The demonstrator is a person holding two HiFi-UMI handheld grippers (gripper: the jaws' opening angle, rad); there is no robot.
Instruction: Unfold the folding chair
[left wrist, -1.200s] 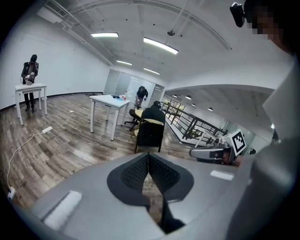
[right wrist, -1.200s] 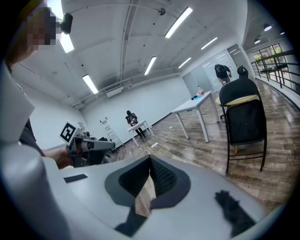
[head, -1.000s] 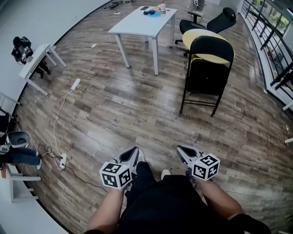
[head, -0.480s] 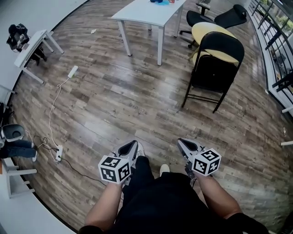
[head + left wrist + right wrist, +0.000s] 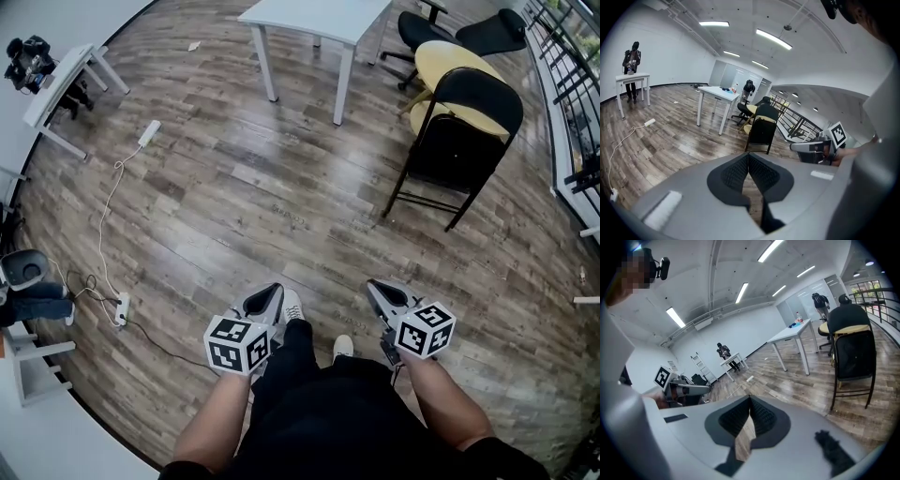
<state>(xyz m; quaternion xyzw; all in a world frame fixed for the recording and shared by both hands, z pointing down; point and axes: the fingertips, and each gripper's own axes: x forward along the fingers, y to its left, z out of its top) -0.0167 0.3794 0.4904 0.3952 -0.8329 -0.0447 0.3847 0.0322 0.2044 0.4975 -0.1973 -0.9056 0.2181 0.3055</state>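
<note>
Standing folded in the upper right of the head view, the folding chair (image 5: 461, 150) rests on the wood floor (image 5: 234, 216) near the white table (image 5: 319, 14), well apart from the left gripper (image 5: 274, 289) and right gripper (image 5: 372, 284) at lower centre. In the left gripper view, the jaws meet with nothing between them, and the chair (image 5: 763, 132) appears at frame centre. In the right gripper view, the jaws are likewise closed and empty, with the chair (image 5: 854, 357) at the right. For the approach, face the chair squarely, part both jaws before contact, then take the backrest with one gripper and the seat edge with the other.
</note>
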